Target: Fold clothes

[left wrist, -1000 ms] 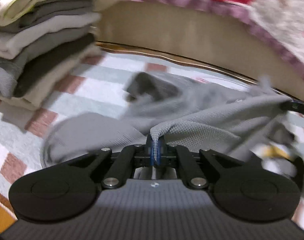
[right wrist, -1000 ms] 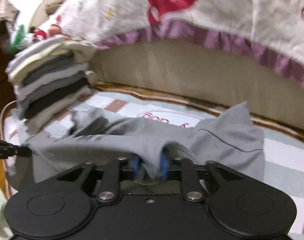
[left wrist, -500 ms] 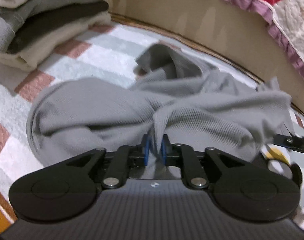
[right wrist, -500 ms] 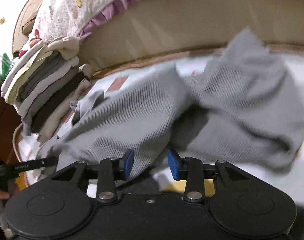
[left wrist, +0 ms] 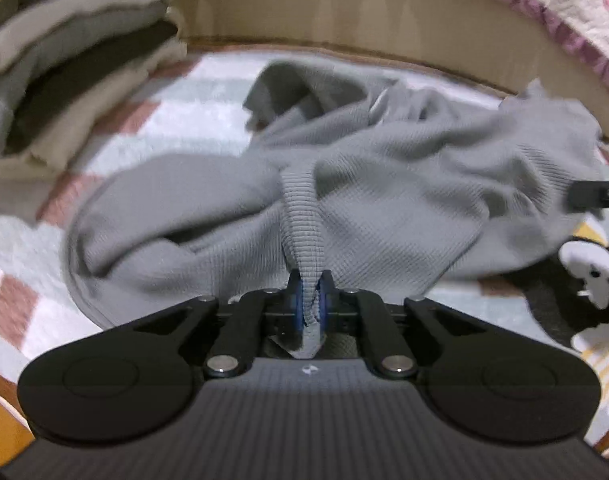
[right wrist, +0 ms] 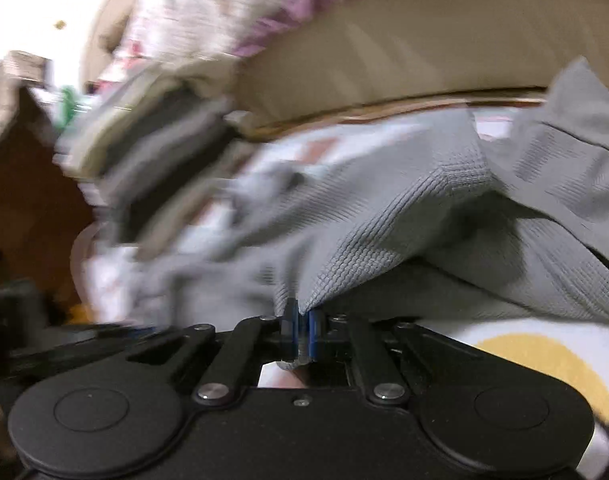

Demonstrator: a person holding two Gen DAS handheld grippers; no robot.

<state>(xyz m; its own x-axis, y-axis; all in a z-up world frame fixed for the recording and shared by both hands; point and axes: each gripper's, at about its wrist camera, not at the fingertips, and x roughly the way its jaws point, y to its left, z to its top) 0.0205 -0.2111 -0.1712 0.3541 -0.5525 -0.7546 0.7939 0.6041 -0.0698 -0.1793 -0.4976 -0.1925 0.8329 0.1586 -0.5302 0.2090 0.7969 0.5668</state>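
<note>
A crumpled grey waffle-knit garment (left wrist: 404, 184) lies on the checked bed cover (left wrist: 192, 120). My left gripper (left wrist: 309, 300) is shut on its ribbed hem, which runs up from between the blue pads. The garment (right wrist: 384, 232) also fills the right wrist view, where my right gripper (right wrist: 301, 328) is shut on a fold of its edge. That view is blurred by motion. The tip of the right gripper (left wrist: 592, 194) shows at the right edge of the left wrist view.
A tall stack of folded clothes (left wrist: 76, 64) stands at the left, also seen as the stack (right wrist: 144, 152) in the right view. A beige headboard (left wrist: 344, 12) with a quilt (left wrist: 564, 4) draped over it runs behind. A yellow-printed cloth (right wrist: 544, 364) lies at the near right.
The right gripper, open half a second ago after letting go, has shut on the garment's edge again. The left gripper kept its hold on the hem as the garment settled lower on the bed.
</note>
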